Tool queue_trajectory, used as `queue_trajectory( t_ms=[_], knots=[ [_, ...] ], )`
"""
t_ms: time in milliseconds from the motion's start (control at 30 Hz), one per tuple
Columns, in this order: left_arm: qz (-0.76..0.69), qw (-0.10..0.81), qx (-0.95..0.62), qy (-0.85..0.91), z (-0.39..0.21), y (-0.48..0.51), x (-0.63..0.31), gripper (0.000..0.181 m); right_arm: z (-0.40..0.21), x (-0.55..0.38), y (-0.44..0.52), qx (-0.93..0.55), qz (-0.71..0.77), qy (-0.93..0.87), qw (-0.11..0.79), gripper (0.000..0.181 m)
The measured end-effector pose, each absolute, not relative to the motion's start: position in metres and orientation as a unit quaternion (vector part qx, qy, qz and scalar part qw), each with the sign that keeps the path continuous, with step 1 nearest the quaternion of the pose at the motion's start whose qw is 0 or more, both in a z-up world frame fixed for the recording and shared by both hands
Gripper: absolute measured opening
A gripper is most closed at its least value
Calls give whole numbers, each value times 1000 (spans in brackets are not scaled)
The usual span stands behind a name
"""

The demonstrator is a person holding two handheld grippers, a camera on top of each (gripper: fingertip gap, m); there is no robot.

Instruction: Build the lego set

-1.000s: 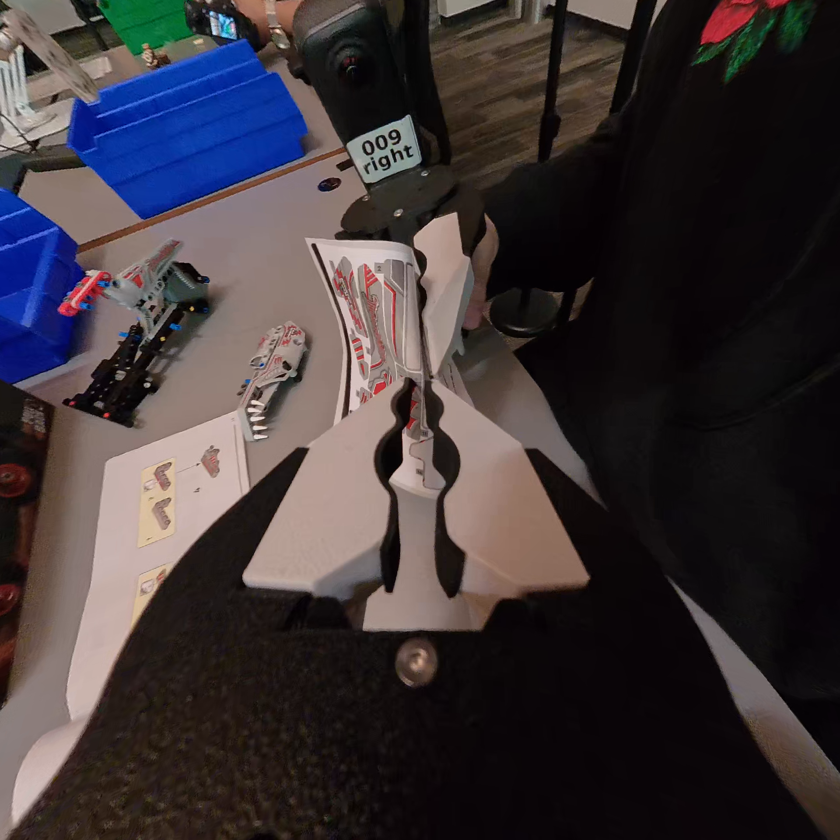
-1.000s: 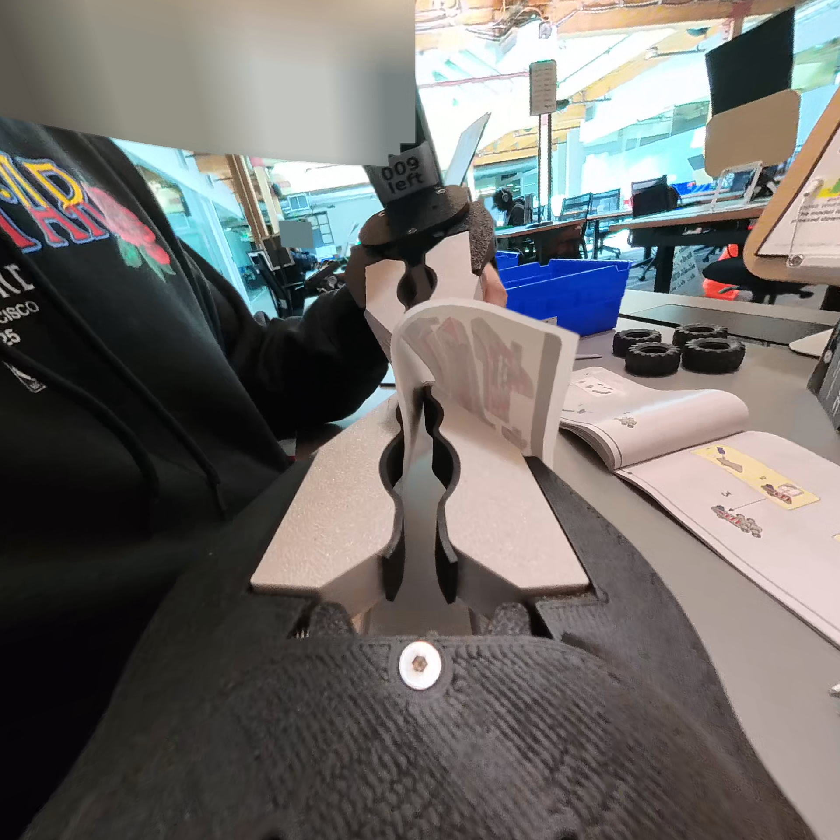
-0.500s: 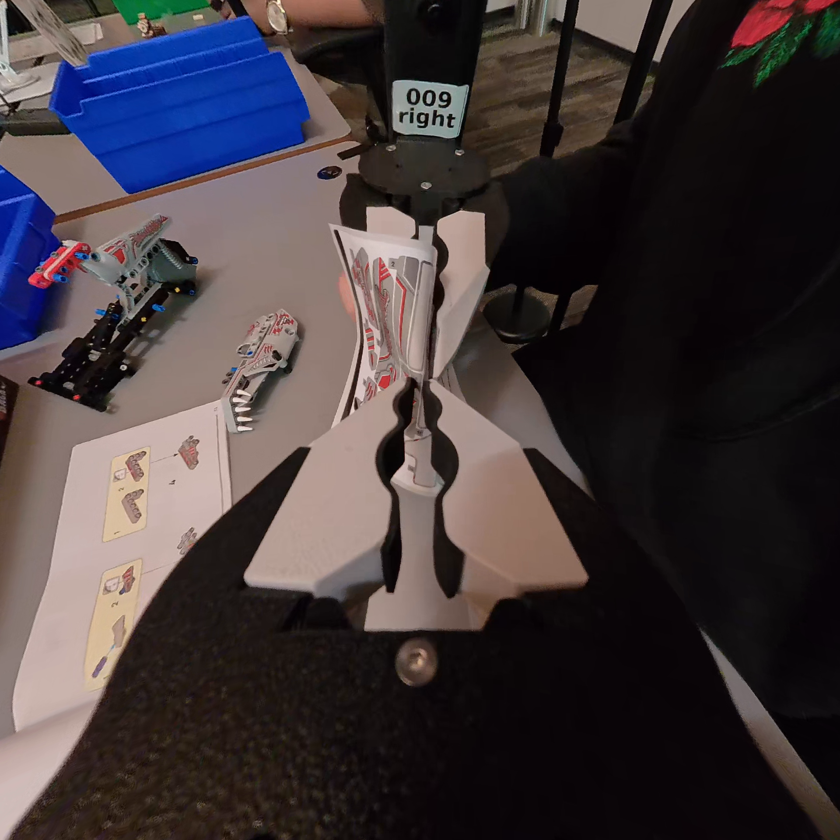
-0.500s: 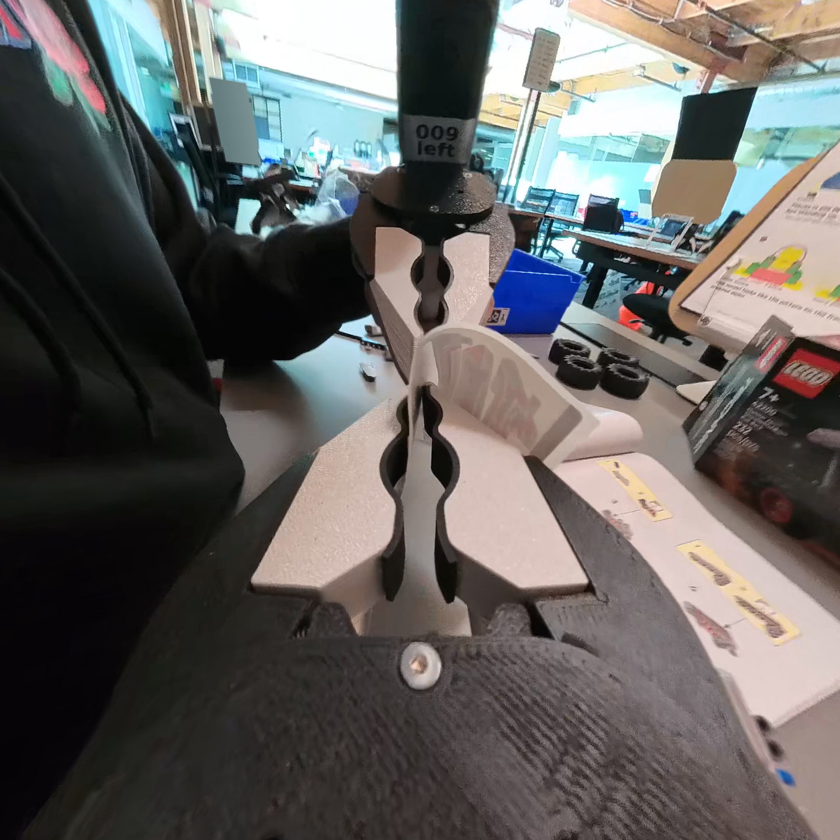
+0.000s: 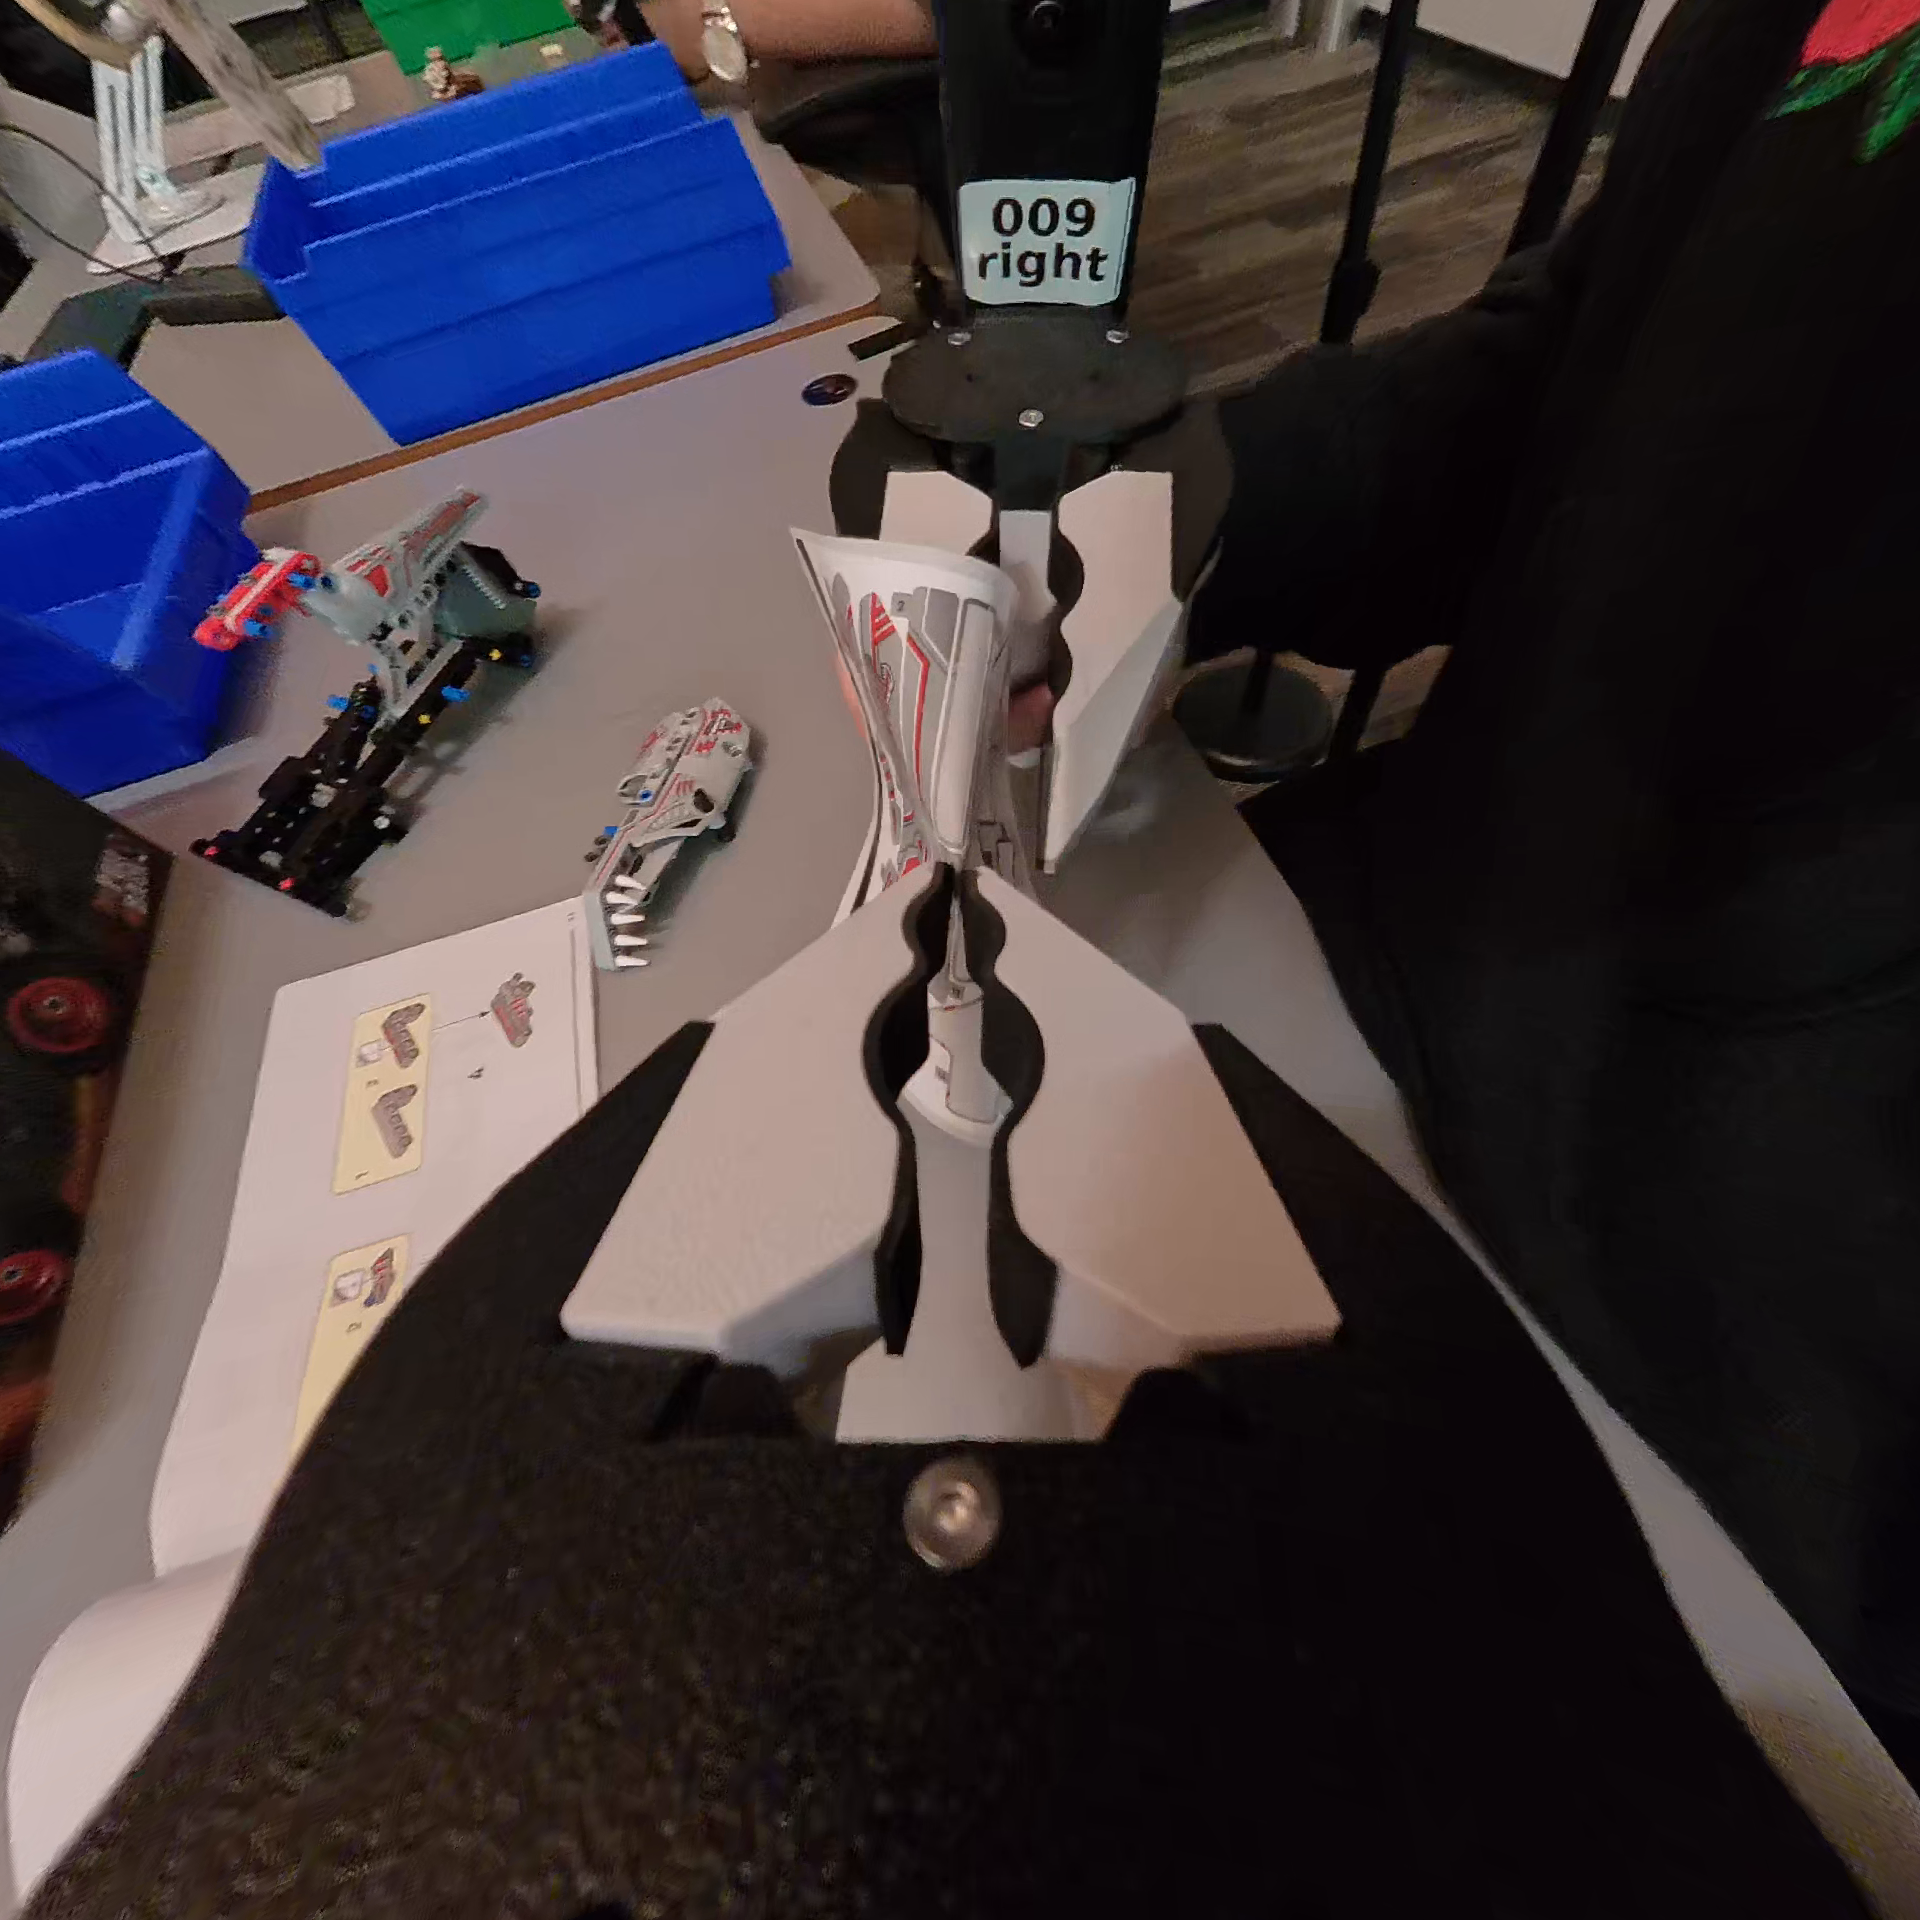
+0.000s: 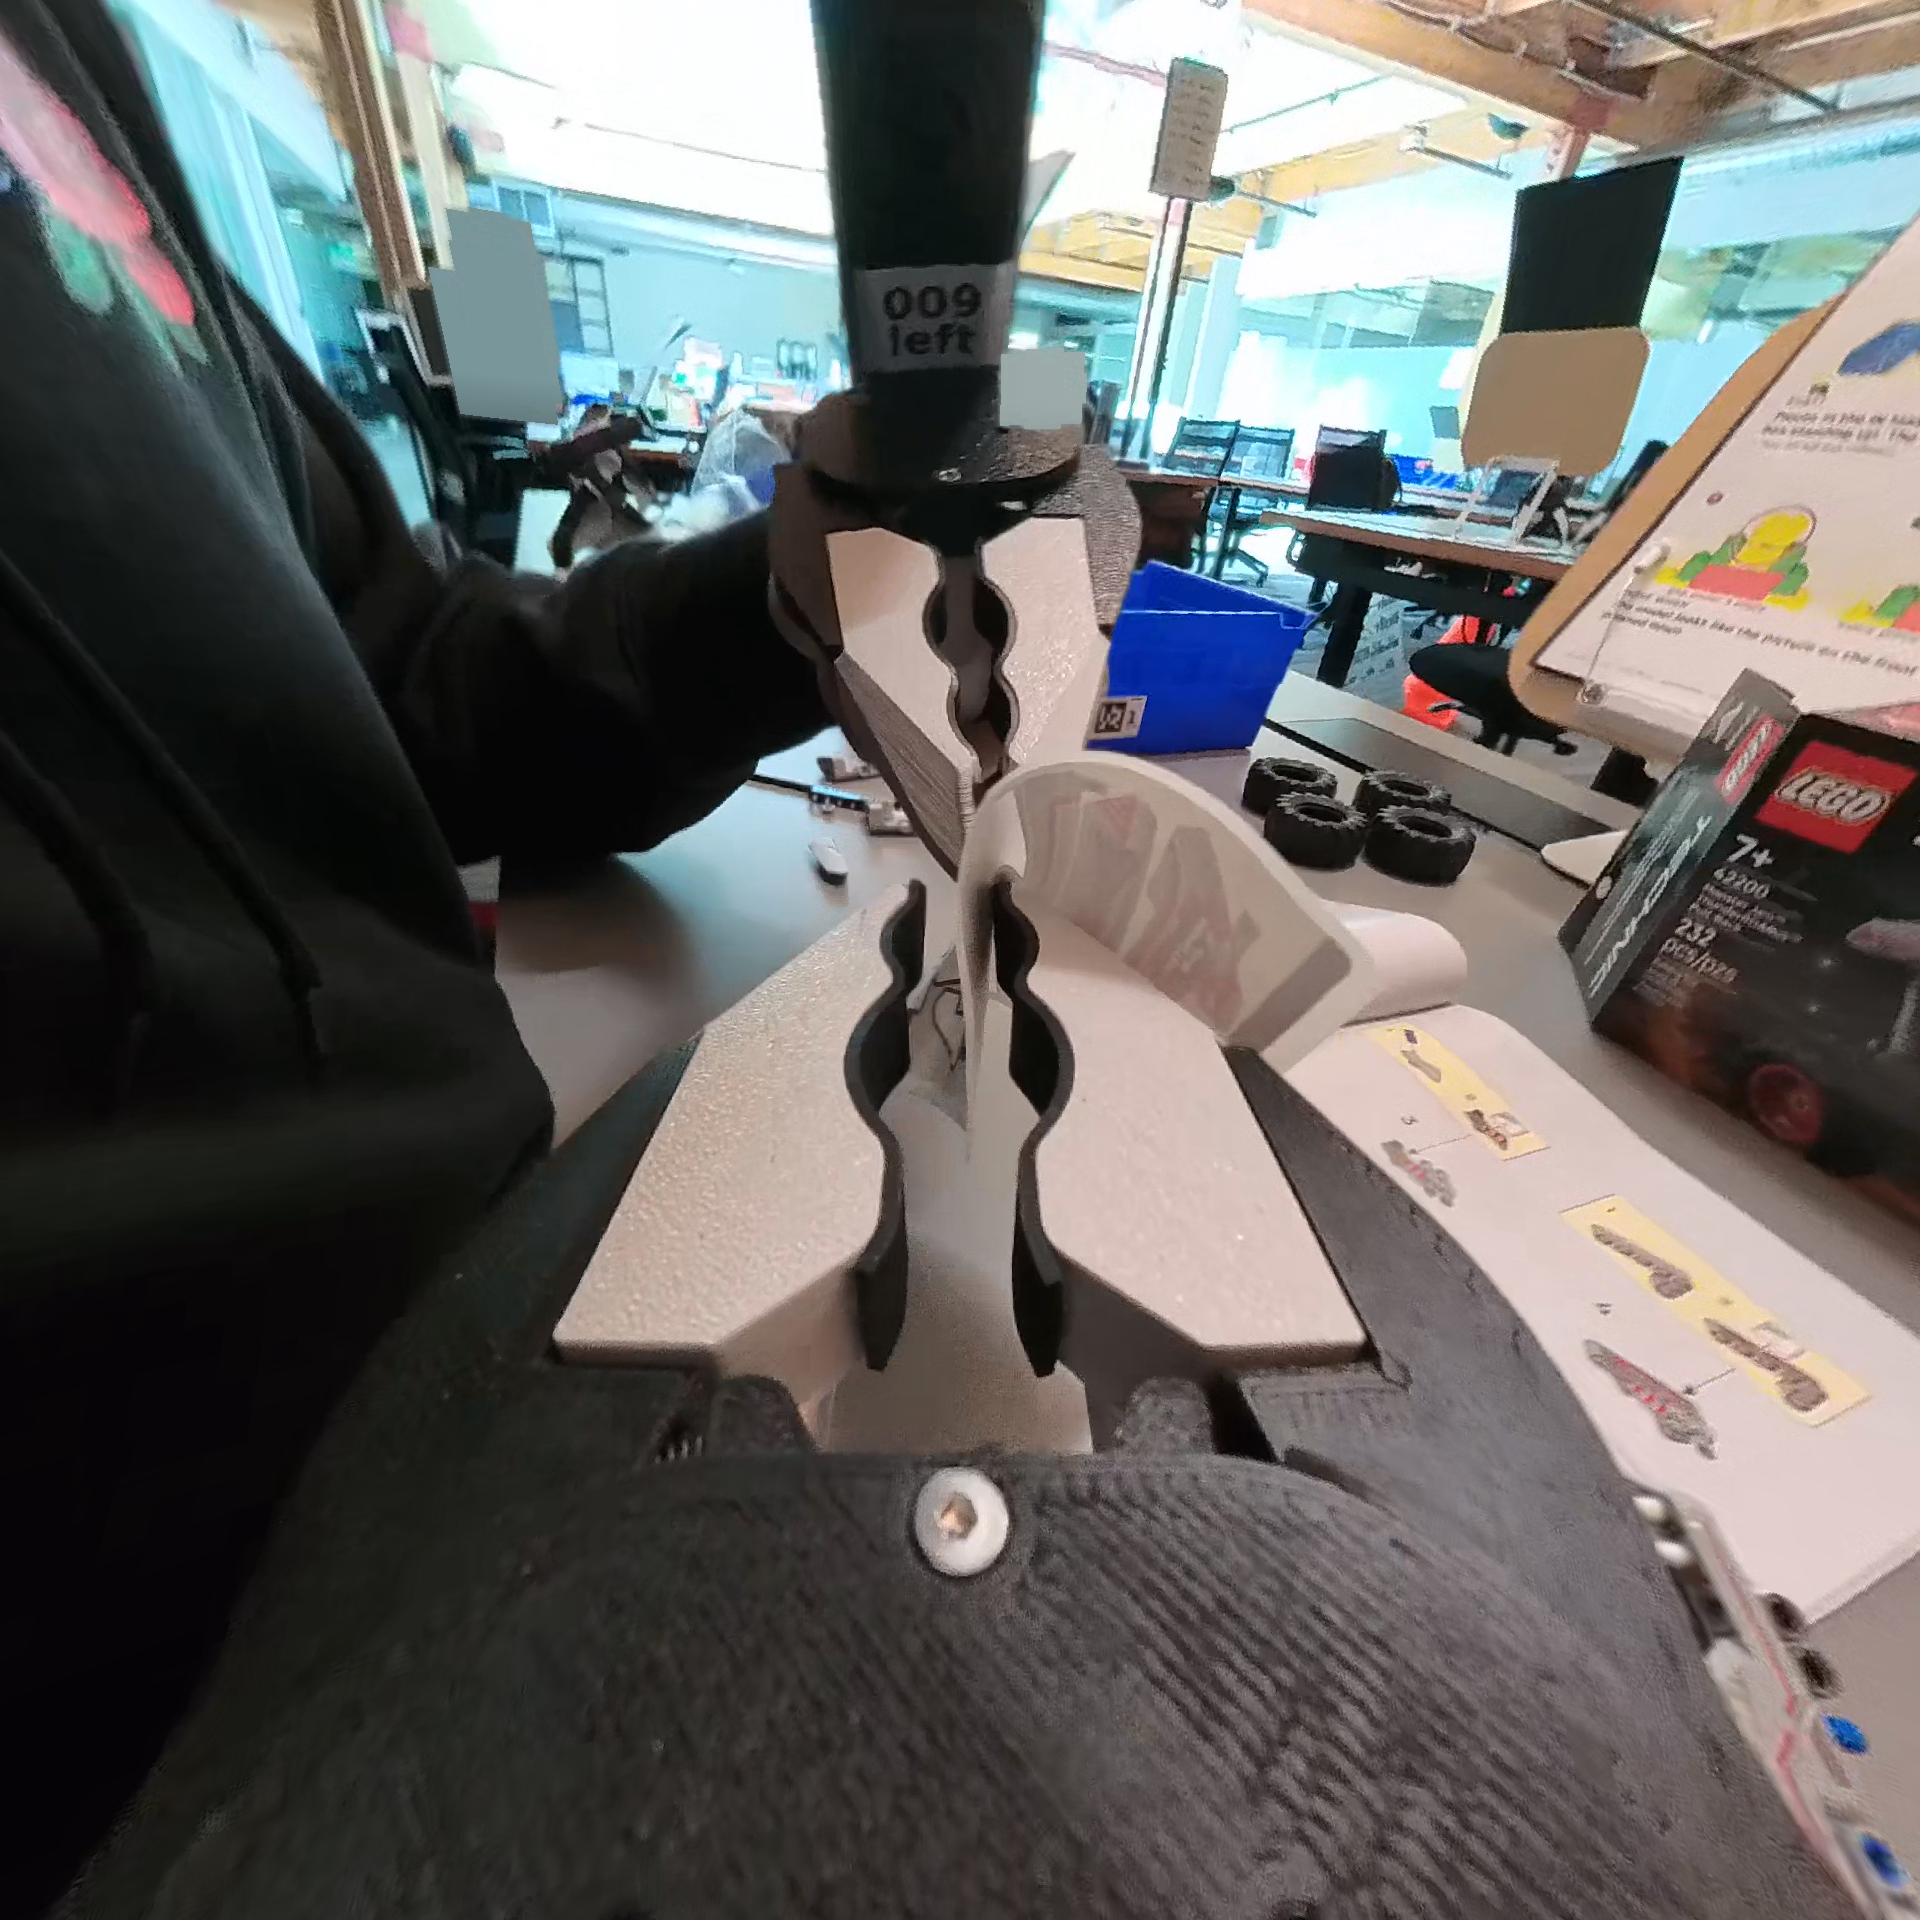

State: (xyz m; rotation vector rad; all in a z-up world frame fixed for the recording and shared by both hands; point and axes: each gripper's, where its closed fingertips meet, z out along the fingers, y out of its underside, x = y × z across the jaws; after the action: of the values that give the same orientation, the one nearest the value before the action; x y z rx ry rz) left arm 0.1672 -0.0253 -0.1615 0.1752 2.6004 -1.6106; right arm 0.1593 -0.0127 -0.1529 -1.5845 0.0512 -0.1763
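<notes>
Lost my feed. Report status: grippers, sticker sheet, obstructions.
Left gripper shut on sticker sheet. Right gripper slightly parted around sheet's other end, grip unclear. Sheet bowed, held above table. Nothing between grippers but the sheet.

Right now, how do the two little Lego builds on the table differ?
The black frame is longer and mostly black, with a grey-and-red end; the grey jaw is shorter, with white teeth. The black frame lies beside the blue bin; the grey jaw lies by the booklet. Both rest on the table, untouched.
</notes>
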Motion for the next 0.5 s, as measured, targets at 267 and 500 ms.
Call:
queue_trajectory(
  t_ms=[267,500],
  knots=[
    [-506,79,52,858,-160,-25,172,0,-151,170,-13,-695,-70,71,712,0],
    [-511,49,52,857,-161,-23,166,0,-153,165,-11,-707,-103,29,699,0]
  ],
)
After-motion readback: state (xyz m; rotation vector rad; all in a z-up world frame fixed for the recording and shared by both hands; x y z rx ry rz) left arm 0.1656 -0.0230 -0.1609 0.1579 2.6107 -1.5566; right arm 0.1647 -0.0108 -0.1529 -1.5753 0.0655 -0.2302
